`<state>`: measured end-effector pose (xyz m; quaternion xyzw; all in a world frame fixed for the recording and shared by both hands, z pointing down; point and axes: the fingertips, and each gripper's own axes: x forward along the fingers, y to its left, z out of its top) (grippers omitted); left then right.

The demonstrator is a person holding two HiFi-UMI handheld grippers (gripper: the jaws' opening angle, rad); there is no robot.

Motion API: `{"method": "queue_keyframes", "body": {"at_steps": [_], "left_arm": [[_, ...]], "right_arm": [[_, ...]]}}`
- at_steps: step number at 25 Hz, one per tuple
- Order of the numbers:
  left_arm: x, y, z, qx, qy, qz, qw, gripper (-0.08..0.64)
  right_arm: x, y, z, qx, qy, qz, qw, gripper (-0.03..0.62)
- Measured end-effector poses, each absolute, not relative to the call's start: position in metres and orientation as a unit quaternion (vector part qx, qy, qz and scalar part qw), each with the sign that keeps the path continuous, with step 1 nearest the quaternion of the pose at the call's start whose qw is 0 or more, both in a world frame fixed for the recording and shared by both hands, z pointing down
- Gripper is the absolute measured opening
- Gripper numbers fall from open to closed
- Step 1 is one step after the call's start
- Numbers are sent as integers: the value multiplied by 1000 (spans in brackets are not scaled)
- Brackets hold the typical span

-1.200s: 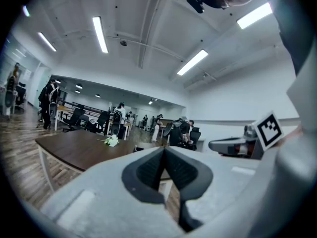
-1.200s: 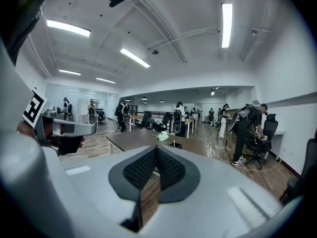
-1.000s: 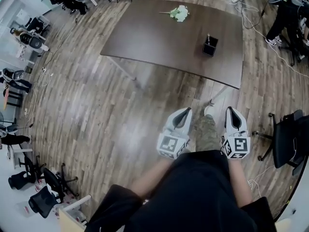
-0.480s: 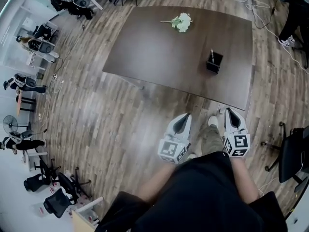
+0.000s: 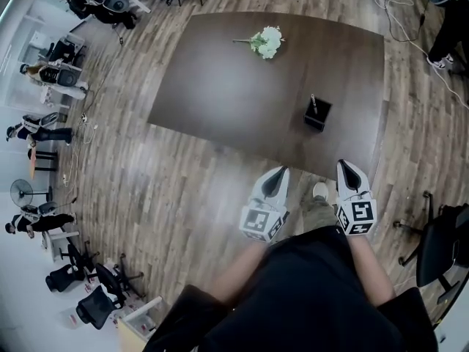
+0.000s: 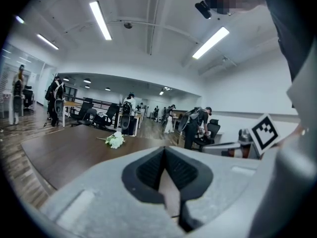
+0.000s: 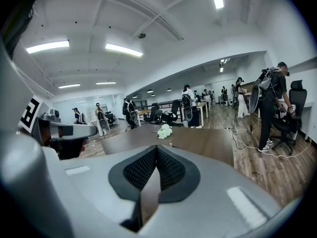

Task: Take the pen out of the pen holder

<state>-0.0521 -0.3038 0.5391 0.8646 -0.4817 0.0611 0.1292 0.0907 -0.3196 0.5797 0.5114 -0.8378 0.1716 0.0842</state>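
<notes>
A black square pen holder [image 5: 317,115] stands on the dark brown table [image 5: 220,94] near its front right corner, with a pen [image 5: 314,103] upright in it. Both grippers are held in front of the person's body, over the wood floor and short of the table edge. My left gripper [image 5: 278,173] is shut and empty, and so is my right gripper [image 5: 344,166]. In the right gripper view the pen's top [image 7: 170,143] just shows above the shut jaws; the holder is hidden behind them. The left gripper view shows the table [image 6: 64,152] but no holder.
A bunch of white flowers [image 5: 265,41] lies at the table's far side. A black office chair [image 5: 440,244] stands on the right, cables [image 5: 410,28] trail on the floor at the far right. More chairs and people [image 5: 44,123] are along the left wall.
The person has walked toward the table. Both grippers, still shut, have come forward with the body, and the table and pen holder lie nearer to them in the head view.
</notes>
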Motion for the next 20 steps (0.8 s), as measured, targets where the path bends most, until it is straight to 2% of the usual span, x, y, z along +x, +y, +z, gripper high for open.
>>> {"method": "queue_keyframes", "body": {"at_steps": [13, 20], "left_arm": [[5, -456, 599, 859, -468, 125, 168, 3], [5, -511, 625, 875, -426, 140, 183, 5]], "right_arm": [[124, -437, 601, 488, -846, 193, 95, 2], [118, -466, 591, 525, -823, 197, 94, 2]]}}
